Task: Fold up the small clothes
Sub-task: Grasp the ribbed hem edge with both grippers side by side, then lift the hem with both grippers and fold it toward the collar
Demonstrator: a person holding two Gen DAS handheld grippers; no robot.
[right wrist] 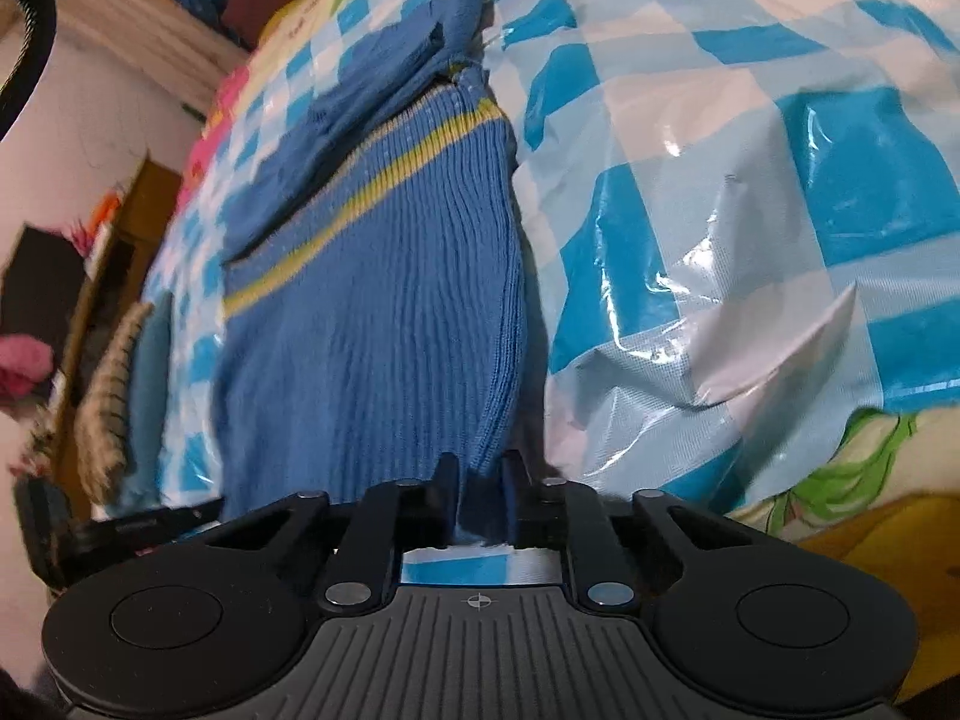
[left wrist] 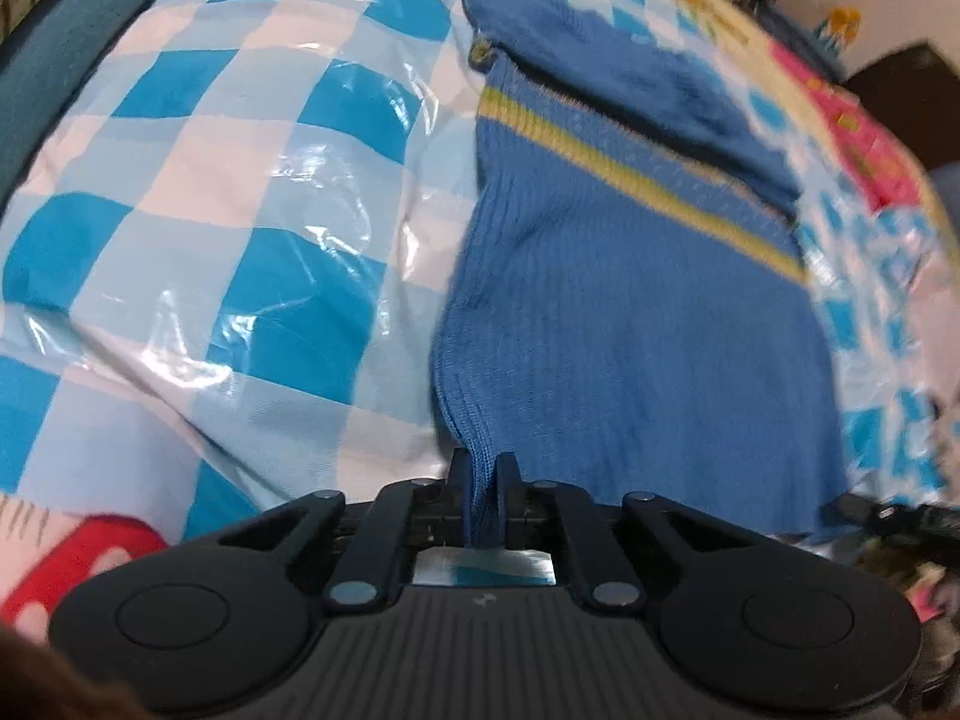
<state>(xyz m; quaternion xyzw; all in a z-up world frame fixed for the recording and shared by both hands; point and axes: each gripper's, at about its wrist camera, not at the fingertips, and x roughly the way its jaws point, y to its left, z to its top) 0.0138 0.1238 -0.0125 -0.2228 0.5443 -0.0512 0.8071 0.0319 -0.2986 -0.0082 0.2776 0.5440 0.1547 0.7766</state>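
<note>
Left gripper (left wrist: 485, 468) and right gripper (right wrist: 480, 468) each clamped tight on near hem of blue ribbed knit garment with yellow stripe (left wrist: 630, 300), lying on checked blue-white plastic sheet (left wrist: 240, 210).

Left tongs (left wrist: 485, 474) are clamped tight on the near edge of the blue knit garment (left wrist: 630, 324), ribbed cloth pinched between the two dark fingers (left wrist: 459, 471). A yellow-green stripe (left wrist: 630, 171) crosses the knit. It lies on a glossy blue-and-white checked cover (left wrist: 240, 192), crinkled and shining, with a red spotted print (left wrist: 84, 564) at lower left.
</note>
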